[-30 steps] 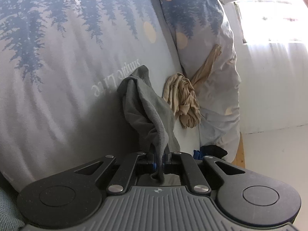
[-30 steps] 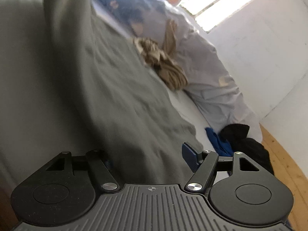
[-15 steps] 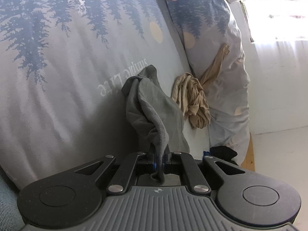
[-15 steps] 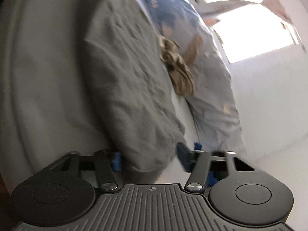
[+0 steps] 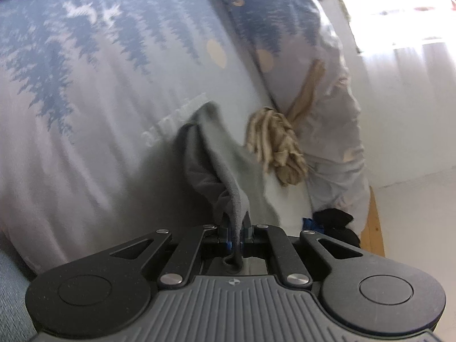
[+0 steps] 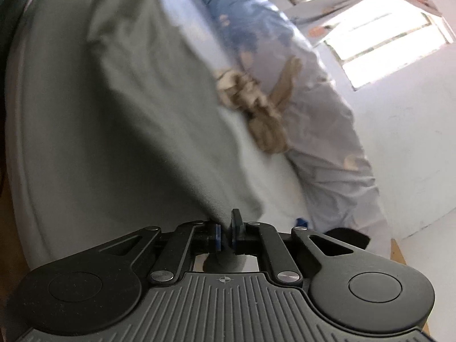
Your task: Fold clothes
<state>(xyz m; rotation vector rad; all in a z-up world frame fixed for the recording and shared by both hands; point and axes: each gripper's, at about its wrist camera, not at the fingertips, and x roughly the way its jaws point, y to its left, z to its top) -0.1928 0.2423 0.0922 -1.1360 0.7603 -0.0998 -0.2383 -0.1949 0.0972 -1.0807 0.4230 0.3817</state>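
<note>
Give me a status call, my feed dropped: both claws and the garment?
Left claw shut on grey garment. Right claw just closed on same garment. Tan clothes beside it on bed, not touching.

1. A bed cover [image 5: 94,91] printed with dark blue fir trees, white deer and pale round dots fills the upper left of the left wrist view; white lettering on it is partly hidden.
2. A rumpled duvet [image 5: 327,108] in the same print lies heaped along the right of centre in both views.
3. A bright window [image 6: 379,42] sits in the upper right of the right wrist view, washed out by light.
4. A white wall [image 6: 413,148] runs down the right edge.
5. A strip of wooden floor [image 5: 374,228] shows at lower right, beside the bed's corner.
</note>
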